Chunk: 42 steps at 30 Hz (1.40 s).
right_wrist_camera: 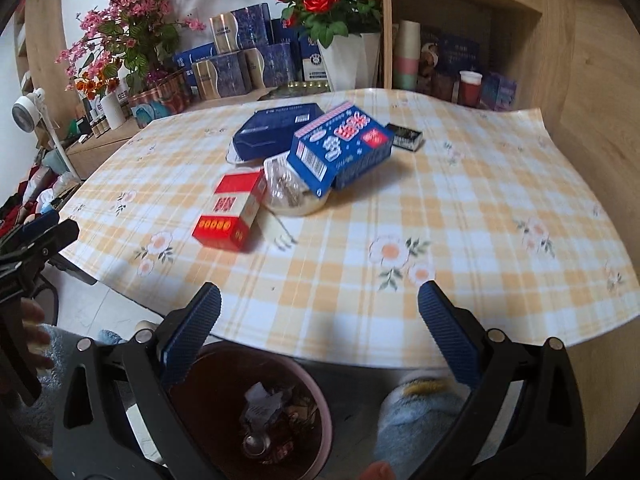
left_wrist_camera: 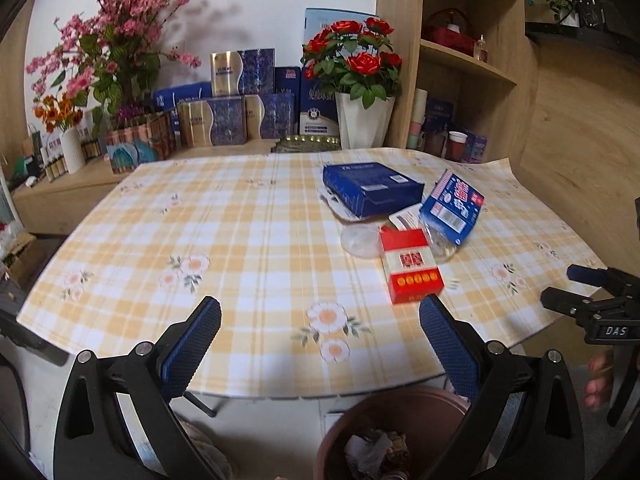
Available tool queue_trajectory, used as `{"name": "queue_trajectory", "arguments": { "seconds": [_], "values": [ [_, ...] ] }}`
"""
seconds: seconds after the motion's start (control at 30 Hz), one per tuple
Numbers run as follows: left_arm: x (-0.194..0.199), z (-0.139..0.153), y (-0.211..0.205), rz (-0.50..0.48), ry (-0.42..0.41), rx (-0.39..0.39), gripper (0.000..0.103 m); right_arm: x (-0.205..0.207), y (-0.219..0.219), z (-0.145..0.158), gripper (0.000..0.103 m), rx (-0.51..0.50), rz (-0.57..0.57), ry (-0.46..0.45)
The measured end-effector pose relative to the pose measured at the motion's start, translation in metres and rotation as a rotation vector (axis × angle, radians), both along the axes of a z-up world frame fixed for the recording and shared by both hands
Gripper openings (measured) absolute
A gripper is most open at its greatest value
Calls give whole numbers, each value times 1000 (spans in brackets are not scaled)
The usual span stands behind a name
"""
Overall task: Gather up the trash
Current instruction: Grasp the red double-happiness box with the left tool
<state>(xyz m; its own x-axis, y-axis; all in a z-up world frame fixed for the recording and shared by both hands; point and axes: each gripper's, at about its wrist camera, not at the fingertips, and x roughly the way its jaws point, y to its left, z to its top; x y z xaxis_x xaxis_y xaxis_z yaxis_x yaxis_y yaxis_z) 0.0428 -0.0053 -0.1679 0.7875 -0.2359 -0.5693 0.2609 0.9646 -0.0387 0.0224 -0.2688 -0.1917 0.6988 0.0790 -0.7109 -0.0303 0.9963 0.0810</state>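
A pile of trash lies on the checked tablecloth [left_wrist_camera: 224,240] [right_wrist_camera: 460,208]: a red carton [left_wrist_camera: 412,266] [right_wrist_camera: 232,210], a dark blue flat box [left_wrist_camera: 370,186] [right_wrist_camera: 276,128], a blue and white box [left_wrist_camera: 454,206] [right_wrist_camera: 344,146], clear plastic cups [left_wrist_camera: 360,240] [right_wrist_camera: 290,192], a small black box [right_wrist_camera: 406,136] and a plastic fork [right_wrist_camera: 278,228]. Below the table's near edge stands a brown bin [left_wrist_camera: 394,432] [right_wrist_camera: 256,408] holding crumpled scraps. My left gripper [left_wrist_camera: 320,344] is open and empty near that edge, above the bin. My right gripper [right_wrist_camera: 320,340] is also open and empty; its fingers [left_wrist_camera: 584,288] show at the right.
Behind the table a low wooden counter [left_wrist_camera: 72,188] carries blue and gold gift boxes [left_wrist_camera: 240,116], pink blossoms [left_wrist_camera: 120,32] and a white vase of red roses [left_wrist_camera: 360,120] [right_wrist_camera: 344,60]. A wooden shelf unit [left_wrist_camera: 472,64] [right_wrist_camera: 472,20] stands at the right. A white fan [right_wrist_camera: 28,110] is at left.
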Motion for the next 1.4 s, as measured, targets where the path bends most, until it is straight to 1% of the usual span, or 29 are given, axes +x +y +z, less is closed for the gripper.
{"name": "queue_trajectory", "arguments": {
  "seconds": [0.13, 0.2, 0.23, 0.27, 0.3, 0.4, 0.47, 0.57, 0.7, 0.77, 0.8, 0.87, 0.93, 1.03, 1.1, 1.13, 1.17, 1.2, 1.23, 1.27, 1.33, 1.4],
  "values": [
    [10, 6, -7, -4, -20, 53, 97, 7, -6, 8, 97, -7, 1, -8],
    [13, 8, -9, -9, -35, 63, 97, 10, -9, 11, 97, 1, 1, -8],
    [14, 10, -10, -11, -50, 67, 97, 12, -12, 13, 97, 25, 10, -6],
    [16, 12, -12, -10, -68, 76, 97, 13, -14, 13, 97, 28, 7, -6],
    [19, 12, -13, -13, -62, 76, 97, 14, -15, 14, 97, 19, -3, -6],
    [33, 11, -16, -34, 5, 42, 97, 20, -20, 15, 97, -22, -34, -10],
    [42, 8, -21, -36, 49, 34, 97, 23, -23, 15, 97, -32, -43, -15],
    [55, 2, -31, -61, 115, 1, 97, 31, -28, 12, 97, -54, -54, -2],
    [72, -10, -52, -113, 192, -43, 97, 42, -37, 8, 97, -59, -57, -4],
    [85, -20, -68, -155, 258, -64, 97, 46, -41, 5, 97, -54, -64, 0],
    [88, -23, -72, -164, 273, -68, 97, 48, -43, 5, 97, -49, -66, 2],
    [99, -34, -89, -183, 315, -63, 97, 52, -49, 2, 97, -41, -72, 6],
    [107, -43, -102, -188, 338, -48, 97, 55, -52, 1, 97, -40, -74, 8],
    [119, -58, -118, -176, 365, -9, 97, 60, -57, -1, 97, -46, -70, 15],
    [125, -65, -121, -166, 382, 1, 97, 64, -58, -3, 97, -57, -62, 17],
    [128, -68, -121, -161, 391, 5, 94, 65, -59, -3, 97, -65, -57, 19],
    [130, -72, -121, -161, 404, 3, 82, 68, -59, -4, 97, -74, -49, 20],
    [133, -75, -119, -166, 419, -1, 75, 70, -58, -4, 97, -83, -41, 22],
    [135, -79, -117, -169, 437, -7, 64, 74, -57, -5, 97, -100, -25, 24],
    [134, -78, -115, -167, 423, -9, 56, 77, -56, -6, 97, -109, -14, 25],
    [134, -79, -109, -179, 430, -22, 56, 86, -52, -7, 97, -132, 28, 27],
    [133, -76, -102, -176, 418, -37, 56, 96, -48, -7, 97, -147, 64, 26]
  ]
}}
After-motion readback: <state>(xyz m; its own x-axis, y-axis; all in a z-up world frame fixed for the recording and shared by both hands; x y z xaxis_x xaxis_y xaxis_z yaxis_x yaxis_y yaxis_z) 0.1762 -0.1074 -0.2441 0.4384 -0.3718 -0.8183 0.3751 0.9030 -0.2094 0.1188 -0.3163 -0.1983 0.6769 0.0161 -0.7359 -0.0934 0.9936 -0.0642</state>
